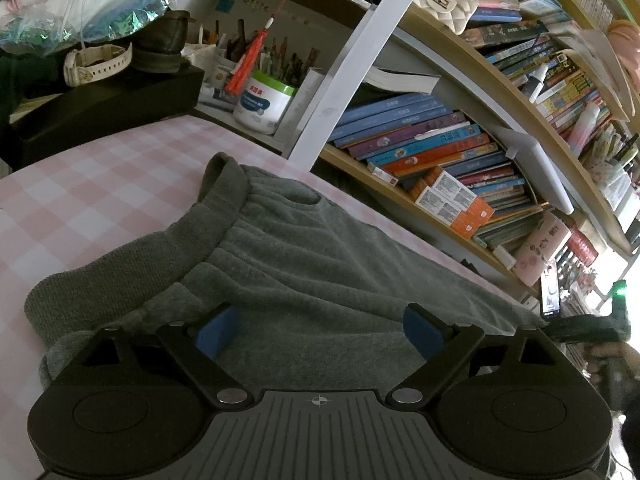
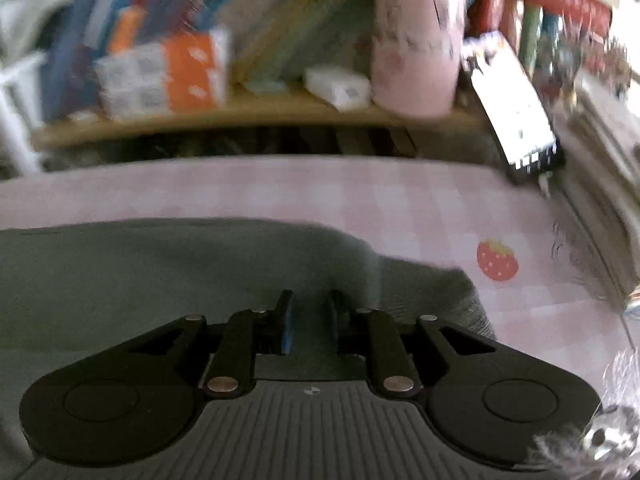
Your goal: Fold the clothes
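Nearest the left camera, the left gripper (image 1: pixel 320 330) stands wide open with its blue pads (image 1: pixel 218 332) spread apart over the grey trousers (image 1: pixel 304 264); nothing is between them, and they seem to hover at or just above the cloth, perhaps waiting to pin or pick up the near edge. Close to the right camera, the right gripper (image 2: pixel 310 320) has its jaws nearly together with a fold of the same grey trousers (image 2: pixel 168 268) bunched between the pads, so it appears to be pinching the cloth near the leg end, a likely hold for carrying that end across for a fold. Further out, the ribbed waistband (image 1: pixel 224 200) lies flat toward the left side of the table, which suggests the garment is spread lengthwise and ready to be doubled. Underneath it all, the pink checked tablecloth (image 1: pixel 100 184) with a strawberry print (image 2: pixel 497 260) gives a flat surface for folding. Beyond the table edge, a shelf of books (image 1: pixel 432 148), a white tub with a green lid (image 1: pixel 266 100) and a propped phone (image 2: pixel 516 108) stand well clear of the work
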### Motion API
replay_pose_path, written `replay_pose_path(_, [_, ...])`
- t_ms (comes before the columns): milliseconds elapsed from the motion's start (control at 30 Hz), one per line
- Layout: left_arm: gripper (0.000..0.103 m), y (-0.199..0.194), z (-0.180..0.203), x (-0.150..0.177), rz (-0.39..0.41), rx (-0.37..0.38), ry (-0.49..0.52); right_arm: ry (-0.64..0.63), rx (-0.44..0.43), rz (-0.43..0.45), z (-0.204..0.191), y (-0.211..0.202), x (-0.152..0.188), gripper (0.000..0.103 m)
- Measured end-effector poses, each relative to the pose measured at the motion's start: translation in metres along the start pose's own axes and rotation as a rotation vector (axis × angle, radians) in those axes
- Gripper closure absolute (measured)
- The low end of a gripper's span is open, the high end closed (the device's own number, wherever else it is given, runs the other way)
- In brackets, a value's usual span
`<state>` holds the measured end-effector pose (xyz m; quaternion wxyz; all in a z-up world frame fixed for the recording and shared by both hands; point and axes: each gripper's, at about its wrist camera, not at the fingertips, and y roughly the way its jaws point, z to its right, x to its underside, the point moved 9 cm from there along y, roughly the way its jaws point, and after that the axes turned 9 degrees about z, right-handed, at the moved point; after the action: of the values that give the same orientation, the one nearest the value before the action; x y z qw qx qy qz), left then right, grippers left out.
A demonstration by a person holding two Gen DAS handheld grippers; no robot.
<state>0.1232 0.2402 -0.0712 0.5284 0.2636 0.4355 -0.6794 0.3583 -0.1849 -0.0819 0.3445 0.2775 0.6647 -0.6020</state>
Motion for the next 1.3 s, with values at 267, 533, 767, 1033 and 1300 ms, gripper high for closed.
replay_pose_path(267, [0.010, 0.000, -0.001, 0.000, 0.002, 0.005, -0.006, 0.071, -0.029, 0.125, 0.004, -0.010, -0.006, 0.082])
replay_pose_path(533, [0.013, -0.003, 0.000, -0.003, 0.019, 0.015, -0.009, -0.098, -0.178, 0.208, -0.006, -0.165, 0.054, 0.067])
replay_pose_path(767, [0.061, -0.006, 0.023, -0.021, 0.038, 0.058, 0.060, -0.169, -0.264, 0.141, -0.007, -0.235, 0.132, 0.069])
replay_pose_path(1033, [0.095, 0.051, -0.018, -0.026, -0.124, -0.110, 0.105, -0.138, -0.176, 0.024, 0.019, -0.220, 0.172, 0.088])
replay_pose_path(1300, [0.098, 0.066, -0.034, -0.034, -0.107, -0.127, 0.051, -0.087, -0.166, 0.046, 0.036, -0.234, 0.182, 0.082])
